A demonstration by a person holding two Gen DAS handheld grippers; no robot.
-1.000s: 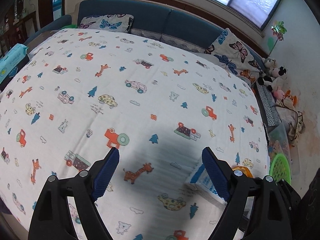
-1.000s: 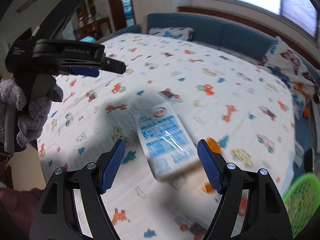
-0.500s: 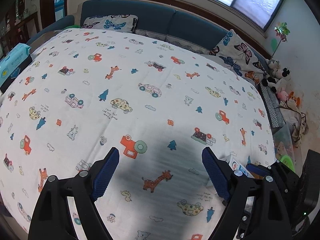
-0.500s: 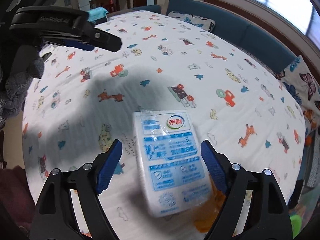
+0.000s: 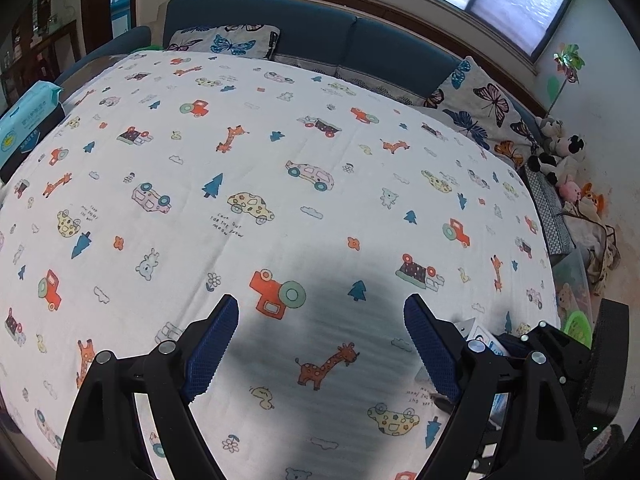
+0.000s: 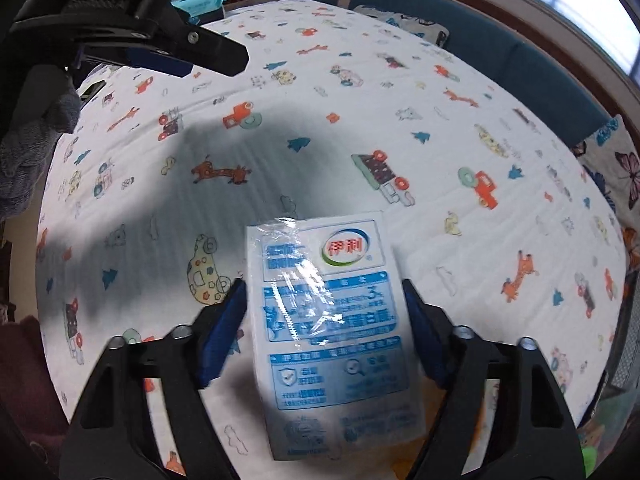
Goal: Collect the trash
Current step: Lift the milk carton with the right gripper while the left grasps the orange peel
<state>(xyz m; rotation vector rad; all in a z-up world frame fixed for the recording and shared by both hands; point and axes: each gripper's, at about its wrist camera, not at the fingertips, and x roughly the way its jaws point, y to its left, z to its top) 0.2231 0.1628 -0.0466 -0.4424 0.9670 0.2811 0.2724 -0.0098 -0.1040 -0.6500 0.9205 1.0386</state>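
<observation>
Two grippers work over a table covered by a white cloth (image 5: 280,168) printed with cars, giraffes and small trees. In the right wrist view, the right gripper (image 6: 324,304) points steeply down at a white and blue milk carton (image 6: 332,320) wrapped in clear film, which lies flat on the cloth near the table's edge at about 6 o'clock. Its jaws are closing with the carton between them: the left blue pad sits right at the carton's left side and the right pad at its right side, though whether they already press on it is hard to tell through the blur. The carton's red and green logo faces up, toward 12 o'clock.

At 10 o'clock in that same view the left gripper (image 6: 200,56) hangs above the cloth, seen from the side, with a hand in a grey knit glove (image 6: 36,148) at 9 o'clock.

In the left wrist view the left gripper (image 5: 320,344) has its jaws wide apart with nothing between them, only shadowed cloth and a giraffe print. A corner of the carton (image 5: 480,336) shows at 4 o'clock behind its right finger. A green basket (image 5: 578,326) sits on the floor beyond the table edge at 4 o'clock. A pale blue wipes pack (image 5: 28,124) lies at 9 o'clock.
</observation>
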